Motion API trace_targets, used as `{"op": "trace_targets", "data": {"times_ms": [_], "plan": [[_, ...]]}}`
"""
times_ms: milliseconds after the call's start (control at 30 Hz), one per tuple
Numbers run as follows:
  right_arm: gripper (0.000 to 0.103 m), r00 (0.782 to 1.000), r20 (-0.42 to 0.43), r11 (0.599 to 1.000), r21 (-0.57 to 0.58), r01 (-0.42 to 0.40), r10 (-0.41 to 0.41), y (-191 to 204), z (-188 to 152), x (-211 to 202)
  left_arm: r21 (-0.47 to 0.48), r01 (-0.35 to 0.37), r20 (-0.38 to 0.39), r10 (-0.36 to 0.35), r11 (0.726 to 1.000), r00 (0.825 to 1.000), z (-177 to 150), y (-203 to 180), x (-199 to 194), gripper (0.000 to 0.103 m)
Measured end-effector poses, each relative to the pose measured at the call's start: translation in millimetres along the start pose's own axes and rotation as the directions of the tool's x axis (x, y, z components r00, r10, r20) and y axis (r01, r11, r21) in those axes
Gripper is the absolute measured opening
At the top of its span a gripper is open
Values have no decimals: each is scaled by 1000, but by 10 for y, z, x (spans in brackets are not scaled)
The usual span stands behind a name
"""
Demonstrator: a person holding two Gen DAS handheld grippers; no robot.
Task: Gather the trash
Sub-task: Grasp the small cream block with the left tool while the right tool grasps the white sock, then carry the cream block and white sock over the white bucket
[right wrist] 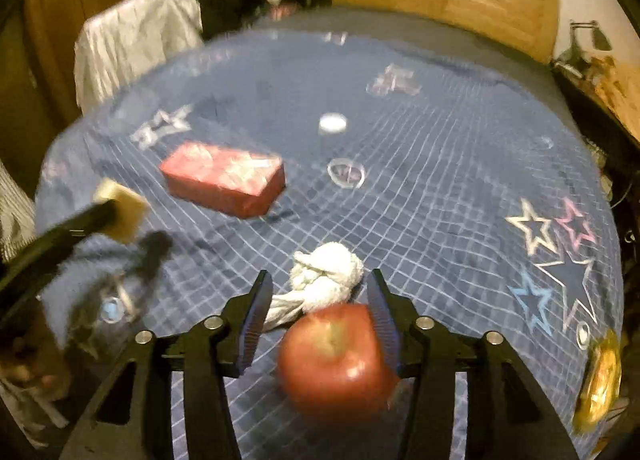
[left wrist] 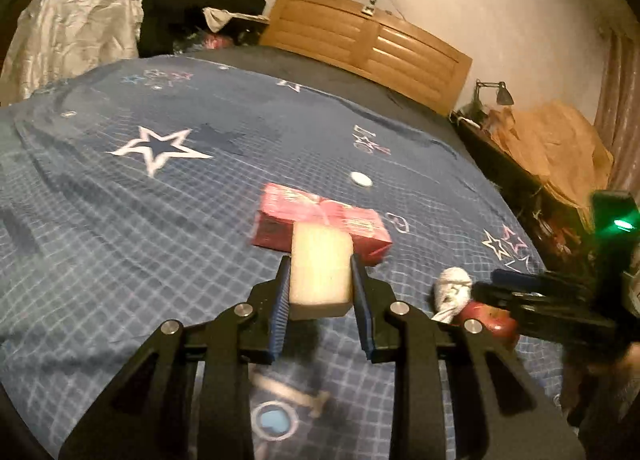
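A pale yellow rectangular sponge block is pinched between the pads of the left gripper, above the blue star-patterned bed cover. The right gripper is held spread over a red round apple, which lies against only one pad, so it is judged as not yet held. A white knotted cloth lies just beyond the apple, and a red rectangular carton farther away. If the jaws are closed off-centre, the apple could be pushed aside, or the cloth caught with it.
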State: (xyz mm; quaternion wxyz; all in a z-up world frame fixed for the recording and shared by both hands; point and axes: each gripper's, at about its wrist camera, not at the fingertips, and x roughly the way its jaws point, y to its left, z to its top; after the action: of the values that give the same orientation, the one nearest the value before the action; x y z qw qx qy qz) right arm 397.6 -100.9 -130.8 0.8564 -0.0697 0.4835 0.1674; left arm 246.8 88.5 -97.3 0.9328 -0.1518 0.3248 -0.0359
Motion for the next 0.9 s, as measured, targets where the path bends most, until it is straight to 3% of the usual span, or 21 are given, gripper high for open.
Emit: {"op": "trace_targets", "data": {"times_ms": [100, 133, 167, 267, 367, 467, 600, 700, 900], "plan": [[52, 996, -88, 1000, -6, -2, 1, 14, 82, 286, 4, -17, 15, 17, 1000, 1000, -10, 57, -57, 27], [47, 995, -93, 999, -20, 33, -35, 36, 95, 342, 7, -15, 16, 15, 1000, 1000, -13, 53, -64, 27], [36, 994, -95, 999, -26, 48, -50, 43, 109, 369, 9, -14, 16, 14, 1000, 1000, -15, 55, -63, 27], [32, 999, -23, 1000, -12, 29, -29, 46, 99, 224, 22, -17, 23, 17, 1000, 1000, -47, 14, -94, 27], [32, 992, 123, 1000, 16, 20, -21, 37, 14, -180, 41, -34, 44, 32, 999, 999, -66, -92, -151, 27], [32, 956, 286, 997, 62, 51, -66, 68, -211, -729, 62, -54, 72, 49, 997, 996, -76, -227, -264, 27], [32, 884, 441, 987, 118, 112, -153, 179, -757, -1412, 114, -86, 108, 74, 990, 991, -123, -501, -421, 27], [32, 831, 504, 971, 145, 188, -236, 292, -1215, -1737, 157, -82, 117, 64, 984, 991, -196, -765, -536, 27], [32, 780, 537, 945, 231, 229, -321, 245, -1917, -2263, 271, -24, 126, -11, 962, 992, -405, -1440, -781, 27]]}}
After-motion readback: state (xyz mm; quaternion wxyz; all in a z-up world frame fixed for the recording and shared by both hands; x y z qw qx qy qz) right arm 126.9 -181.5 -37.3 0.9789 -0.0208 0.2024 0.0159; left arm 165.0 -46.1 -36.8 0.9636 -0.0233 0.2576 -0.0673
